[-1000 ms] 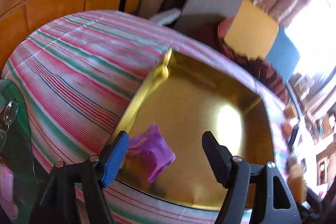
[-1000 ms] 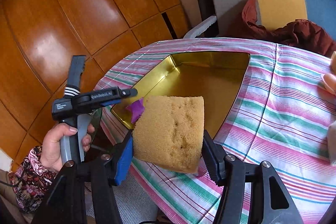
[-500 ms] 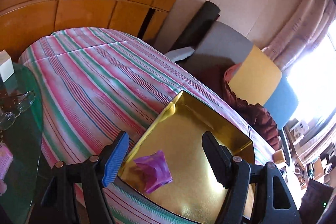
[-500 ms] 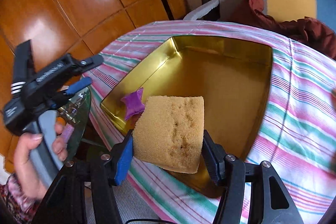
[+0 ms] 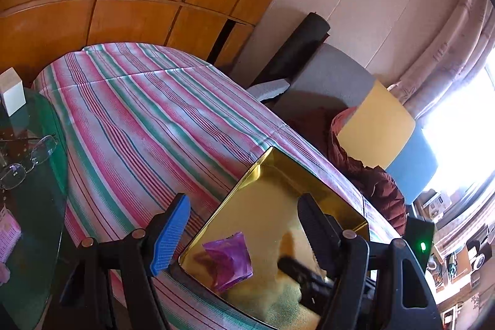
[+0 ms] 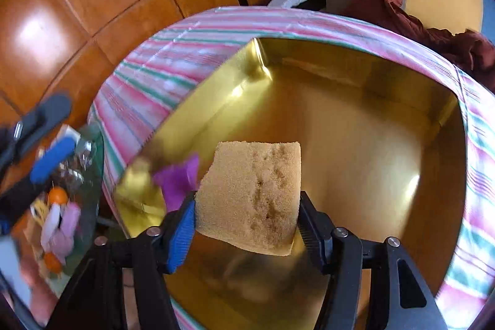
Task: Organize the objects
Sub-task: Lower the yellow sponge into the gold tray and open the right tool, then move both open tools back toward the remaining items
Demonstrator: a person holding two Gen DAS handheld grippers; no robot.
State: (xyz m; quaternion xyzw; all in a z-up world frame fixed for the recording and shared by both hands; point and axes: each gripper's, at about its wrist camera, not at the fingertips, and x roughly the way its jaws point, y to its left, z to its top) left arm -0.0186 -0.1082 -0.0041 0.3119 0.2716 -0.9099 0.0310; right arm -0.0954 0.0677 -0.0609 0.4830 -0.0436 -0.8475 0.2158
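The right gripper [image 6: 247, 211] is clamped on a tan sponge [image 6: 252, 197], its blue-padded finger pressing the sponge's left side and its black finger the right. The sponge hangs over the near-left part of a gold tray [image 6: 355, 126], above the tray floor; whether it touches the floor cannot be told. Just left of the sponge, a purple wrapper [image 6: 179, 178] lies in the tray's near-left corner.

The left gripper [image 5: 239, 232] stands wide open with nothing between its fingers, held above the near edge of the same gold tray [image 5: 278, 175], where the purple wrapper [image 5: 230, 260] lies on the shiny floor. A speckled tan patch, probably the sponge [image 5: 286, 303], shows at the bottom of this view.

The tray sits on a worktop covered by a pink and green striped cloth [image 5: 148, 113]. To the left, a glass side table [image 5: 40, 194] carries a pair of spectacles [image 5: 27, 161] and a small white box [image 5: 12, 96]. Beyond the worktop stands a chair [image 5: 376, 119] with a dark red garment [image 5: 371, 175] draped over it.
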